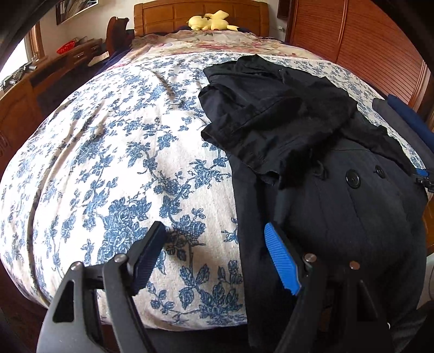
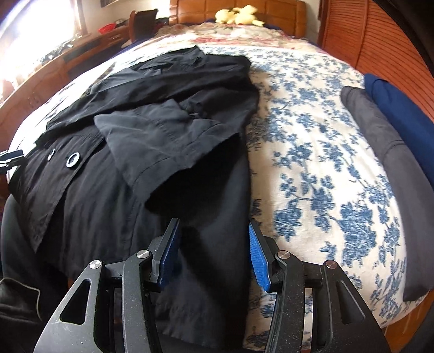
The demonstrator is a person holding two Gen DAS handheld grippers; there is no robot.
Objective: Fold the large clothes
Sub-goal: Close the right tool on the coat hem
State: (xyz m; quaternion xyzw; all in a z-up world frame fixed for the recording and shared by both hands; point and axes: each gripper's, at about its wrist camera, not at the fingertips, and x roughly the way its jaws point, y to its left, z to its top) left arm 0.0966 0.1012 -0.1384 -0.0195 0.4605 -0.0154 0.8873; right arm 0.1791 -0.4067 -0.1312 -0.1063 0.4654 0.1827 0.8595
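Note:
A large black coat (image 1: pixel 339 195) with big black buttons lies on the blue-flowered bedspread (image 1: pixel 108 152), its sleeves folded in over the body. My left gripper (image 1: pixel 214 244) is open at the coat's left edge near the bed's foot, its right finger over the fabric, holding nothing. In the right wrist view the coat (image 2: pixel 141 141) fills the left half of the bed, one sleeve lying across its front. My right gripper (image 2: pixel 214 244) is open over the coat's lower right edge, holding nothing. The other gripper's tip shows at the far left (image 2: pixel 10 157).
Folded grey (image 2: pixel 393 163) and blue (image 2: pixel 401 108) clothes lie along the bed's right side. A yellow plush toy (image 1: pixel 211 21) sits by the wooden headboard. A wooden desk (image 1: pixel 40 76) stands to the left, a slatted wooden wardrobe (image 1: pixel 366 40) to the right.

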